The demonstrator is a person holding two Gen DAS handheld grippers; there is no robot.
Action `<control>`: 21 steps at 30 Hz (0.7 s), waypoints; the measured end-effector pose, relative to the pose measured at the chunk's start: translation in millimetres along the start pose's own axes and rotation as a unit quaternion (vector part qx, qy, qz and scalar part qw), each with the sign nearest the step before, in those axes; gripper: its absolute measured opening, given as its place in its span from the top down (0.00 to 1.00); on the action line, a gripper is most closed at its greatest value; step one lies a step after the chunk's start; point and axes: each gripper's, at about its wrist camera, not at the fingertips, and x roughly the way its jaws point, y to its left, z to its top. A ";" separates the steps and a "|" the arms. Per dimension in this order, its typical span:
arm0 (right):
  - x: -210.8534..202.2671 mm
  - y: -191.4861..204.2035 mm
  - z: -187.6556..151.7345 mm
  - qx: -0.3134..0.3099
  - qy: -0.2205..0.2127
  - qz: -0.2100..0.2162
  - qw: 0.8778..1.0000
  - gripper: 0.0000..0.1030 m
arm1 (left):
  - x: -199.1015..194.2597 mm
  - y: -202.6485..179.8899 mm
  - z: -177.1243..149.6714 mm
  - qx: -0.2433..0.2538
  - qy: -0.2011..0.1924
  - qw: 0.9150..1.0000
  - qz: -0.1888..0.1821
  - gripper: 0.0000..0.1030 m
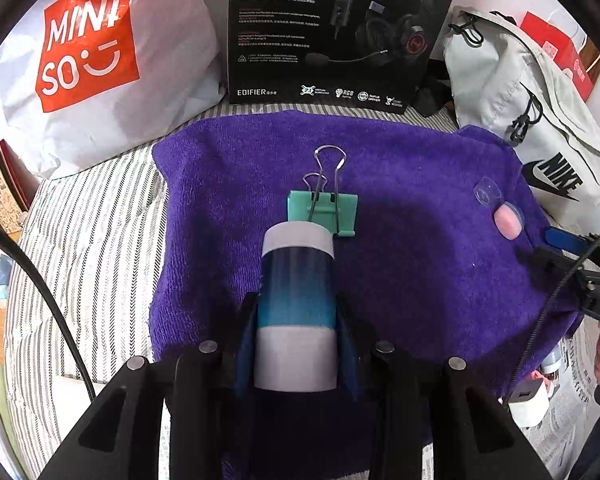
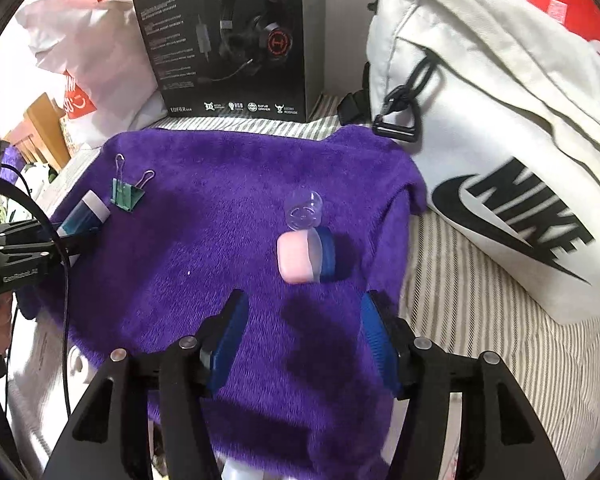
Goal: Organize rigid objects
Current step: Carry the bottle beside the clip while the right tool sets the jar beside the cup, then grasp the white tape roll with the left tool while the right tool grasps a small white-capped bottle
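A: Item one?
B: Cylinder (image 1: 297, 304), blue body with white ends, lying lengthwise on the purple towel (image 1: 420, 280), left of the towel's middle.
A: Item two?
B: Green binder clip (image 1: 324, 210), wire handles up, at the cylinder's far end; whether they touch, I cannot tell.
A: Others?
B: Pink-and-blue case (image 2: 304, 256), tipped on its side, right of the towel's middle; clear round piece (image 2: 303, 209) just beyond it.

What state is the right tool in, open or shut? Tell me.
Open. The right tool has its blue fingers spread wide over the purple towel, nothing between them; the pink case lies ahead.
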 end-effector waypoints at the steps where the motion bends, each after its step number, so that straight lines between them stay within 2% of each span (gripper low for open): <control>1: -3.1 -1.6 -1.8 0.003 -0.002 0.002 1.000 0.43 | -0.6 0.0 -0.6 0.000 0.002 1.000 -0.002 0.61; 7: -24.6 -3.6 -13.8 0.013 -0.014 0.001 1.000 0.43 | -5.9 -2.3 -8.5 0.009 0.011 1.000 0.000 0.53; 10: -37.0 -4.9 -22.0 0.022 -0.020 0.001 1.000 0.43 | -12.2 -2.7 -14.1 0.008 0.015 1.000 0.005 0.53; 13: -50.0 -7.9 -32.5 0.034 -0.026 0.003 0.999 0.42 | -29.9 -0.9 -20.6 0.002 -0.002 1.000 0.003 0.53; 21: -75.2 -14.9 -61.4 0.074 -0.031 0.007 0.997 0.41 | -92.8 -34.2 -48.5 0.041 -0.051 0.998 -0.017 0.53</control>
